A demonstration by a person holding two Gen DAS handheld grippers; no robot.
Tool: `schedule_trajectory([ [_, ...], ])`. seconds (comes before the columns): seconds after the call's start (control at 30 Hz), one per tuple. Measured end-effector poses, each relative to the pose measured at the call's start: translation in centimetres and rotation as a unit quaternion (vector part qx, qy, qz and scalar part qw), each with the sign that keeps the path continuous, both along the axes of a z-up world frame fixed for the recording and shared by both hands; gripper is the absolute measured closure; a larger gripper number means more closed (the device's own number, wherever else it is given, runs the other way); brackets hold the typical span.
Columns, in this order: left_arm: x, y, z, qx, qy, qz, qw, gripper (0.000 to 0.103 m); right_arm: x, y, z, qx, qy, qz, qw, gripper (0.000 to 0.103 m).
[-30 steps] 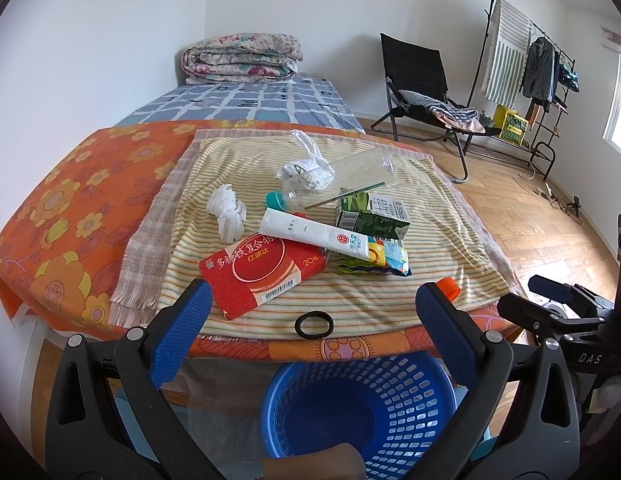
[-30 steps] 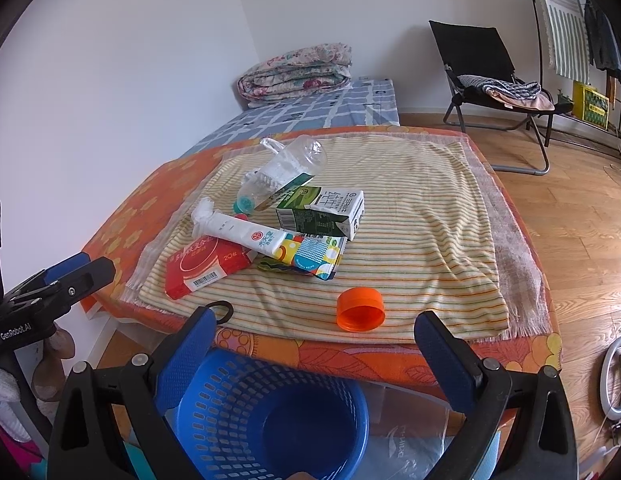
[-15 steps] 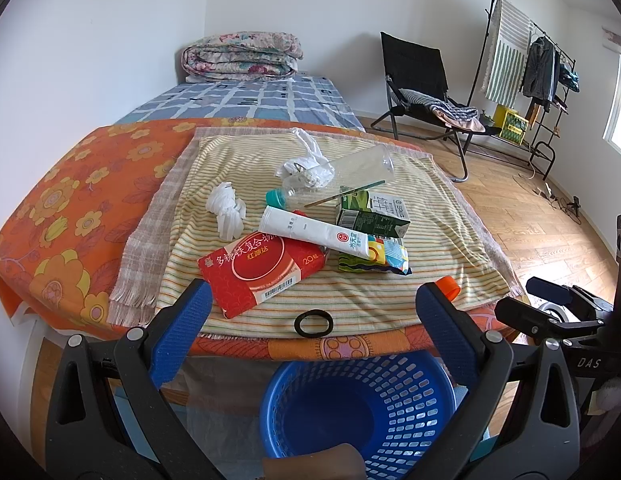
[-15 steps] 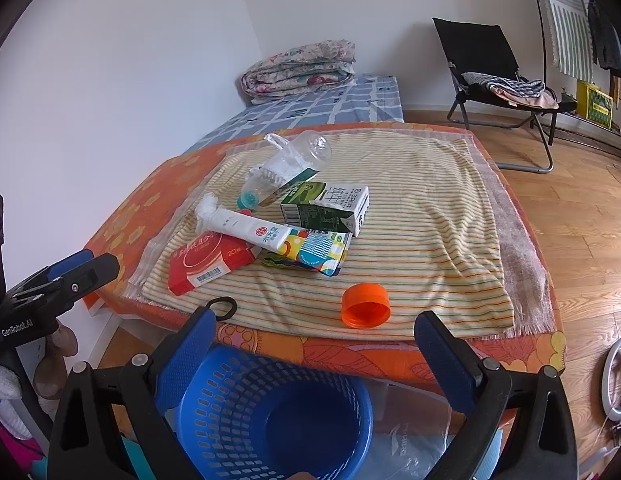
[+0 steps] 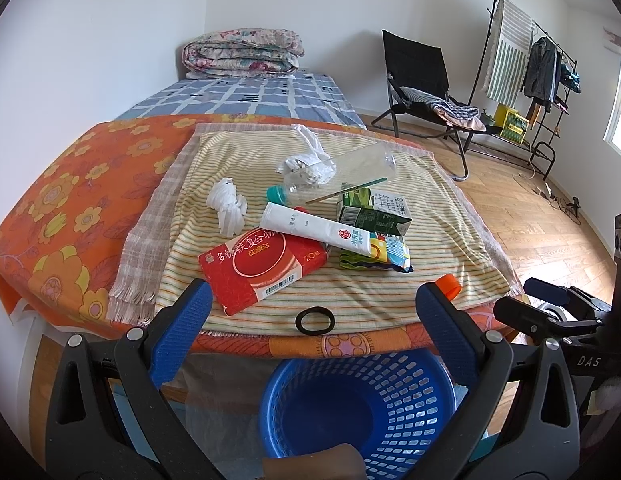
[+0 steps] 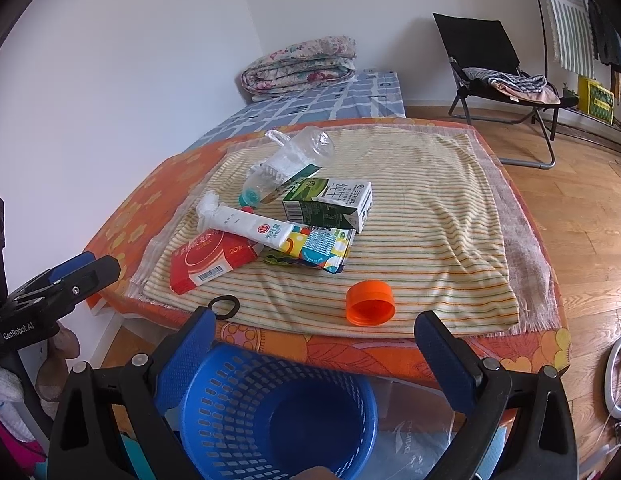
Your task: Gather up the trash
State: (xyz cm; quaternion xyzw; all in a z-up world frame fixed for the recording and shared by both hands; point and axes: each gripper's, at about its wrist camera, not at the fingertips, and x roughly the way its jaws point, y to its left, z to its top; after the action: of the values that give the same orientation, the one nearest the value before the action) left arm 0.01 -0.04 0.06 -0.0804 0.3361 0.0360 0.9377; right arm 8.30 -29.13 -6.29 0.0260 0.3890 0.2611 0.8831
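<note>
While held back from the bed, both grippers spread wide and gripping nothing: left gripper (image 5: 310, 304), right gripper (image 6: 314, 330). Between and below each pair of fingers, a blue basket (image 5: 406, 384) on the floor. Beyond the fingertips, a striped cloth (image 6: 430, 208) over an orange floral cover (image 5: 70, 184), strewn with trash: red packet (image 5: 260, 266), tube (image 5: 314, 230), carton (image 6: 330, 204), bottle (image 5: 342, 170), tissue (image 5: 226, 204), black ring (image 5: 314, 320), orange cap (image 6: 370, 304). Farther off, folded quilt (image 5: 242, 54), black chair (image 5: 422, 76), clothes rack (image 5: 526, 52), wood floor (image 6: 582, 184).
</note>
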Motion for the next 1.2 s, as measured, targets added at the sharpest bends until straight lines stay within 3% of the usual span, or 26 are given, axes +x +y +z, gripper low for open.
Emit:
schedule_trajectory([
  [0.63, 0.0, -0.1, 0.8, -0.002, 0.005, -0.001, 1.0, 0.0, -0.1, 0.4, -0.1, -0.004, -0.002, 0.013, 1.0, 0.005],
  [0.77, -0.4, 0.3, -0.3, -0.01, 0.014, -0.005, 0.9998, 0.0, -0.2, 0.4, -0.5, -0.013, -0.008, 0.007, 1.0, 0.005],
  [0.83, -0.2, 0.9, -2.3, -0.021, 0.024, -0.007, 0.9995, 0.0, -0.2, 0.4, -0.8, -0.021, -0.015, 0.003, 1.0, 0.005],
  [1.0, 0.5, 2.2, -4.5, -0.045, 0.062, -0.004, 0.9971, 0.015, 0.0, 0.3, -1.9, -0.033, -0.017, 0.001, 0.999, 0.008],
  [1.2, 1.4, 2.6, -6.3, -0.068, 0.109, -0.012, 0.9916, 0.028, 1.1, -0.2, -3.4, -0.026, 0.023, 0.005, 0.999, 0.014],
])
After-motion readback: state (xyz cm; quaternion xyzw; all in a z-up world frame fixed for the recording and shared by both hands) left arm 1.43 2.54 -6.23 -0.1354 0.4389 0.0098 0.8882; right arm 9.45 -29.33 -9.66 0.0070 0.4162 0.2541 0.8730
